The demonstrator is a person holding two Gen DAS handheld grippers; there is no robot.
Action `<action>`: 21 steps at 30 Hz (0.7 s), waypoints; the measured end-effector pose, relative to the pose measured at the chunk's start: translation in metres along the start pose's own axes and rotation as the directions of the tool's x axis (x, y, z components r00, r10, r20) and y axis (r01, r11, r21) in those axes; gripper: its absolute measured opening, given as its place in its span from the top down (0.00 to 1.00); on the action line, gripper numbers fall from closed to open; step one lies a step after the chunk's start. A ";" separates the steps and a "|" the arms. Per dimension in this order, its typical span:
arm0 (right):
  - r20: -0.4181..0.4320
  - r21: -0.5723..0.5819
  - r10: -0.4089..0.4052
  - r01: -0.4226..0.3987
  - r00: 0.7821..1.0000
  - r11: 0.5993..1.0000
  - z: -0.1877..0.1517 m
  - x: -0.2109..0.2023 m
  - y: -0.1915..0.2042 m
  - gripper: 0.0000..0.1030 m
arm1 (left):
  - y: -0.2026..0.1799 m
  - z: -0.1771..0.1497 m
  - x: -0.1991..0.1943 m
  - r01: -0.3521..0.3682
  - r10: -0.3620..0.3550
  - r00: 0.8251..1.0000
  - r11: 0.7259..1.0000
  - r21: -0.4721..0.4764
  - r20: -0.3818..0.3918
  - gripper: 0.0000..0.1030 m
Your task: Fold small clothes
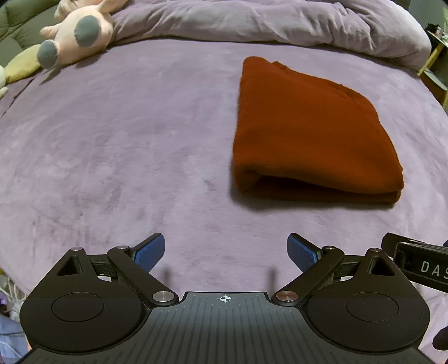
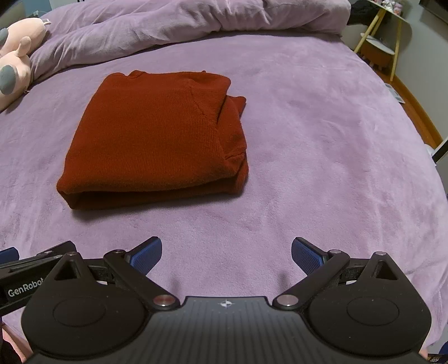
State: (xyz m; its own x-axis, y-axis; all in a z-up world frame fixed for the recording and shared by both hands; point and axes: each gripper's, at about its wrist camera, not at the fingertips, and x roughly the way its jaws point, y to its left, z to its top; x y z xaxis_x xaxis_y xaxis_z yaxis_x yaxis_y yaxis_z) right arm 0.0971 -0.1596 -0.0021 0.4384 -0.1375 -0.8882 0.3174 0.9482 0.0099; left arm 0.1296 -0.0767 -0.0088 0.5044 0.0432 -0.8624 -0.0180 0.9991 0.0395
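A rust-red knit sweater (image 1: 310, 131) lies folded into a compact rectangle on the purple bed cover (image 1: 126, 145). It also shows in the right wrist view (image 2: 151, 140), left of centre, with a sleeve tucked at its right edge. My left gripper (image 1: 225, 252) is open and empty, held above the cover in front and to the left of the sweater. My right gripper (image 2: 226, 256) is open and empty, in front and to the right of the sweater. Neither touches it.
A pink plush toy (image 1: 78, 28) lies at the far left of the bed, also in the right wrist view (image 2: 14, 58). A bunched purple duvet (image 1: 266, 22) runs along the back. A yellow-legged side table (image 2: 383, 42) stands beyond the bed's right edge.
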 end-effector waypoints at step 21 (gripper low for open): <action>0.003 0.002 0.003 -0.003 1.000 1.000 0.001 -0.002 0.002 0.04 | 0.000 0.003 -0.002 0.004 -0.004 1.000 1.000 -0.002 -0.003 0.05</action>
State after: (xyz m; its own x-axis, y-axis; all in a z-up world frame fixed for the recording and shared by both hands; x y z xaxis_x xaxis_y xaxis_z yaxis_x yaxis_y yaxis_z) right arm 0.0971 -0.1579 0.0003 0.4417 -0.1356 -0.8868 0.3179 0.9480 0.0134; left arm 0.1309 -0.0766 -0.0057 0.5022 0.0395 -0.8639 -0.0178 0.9992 0.0354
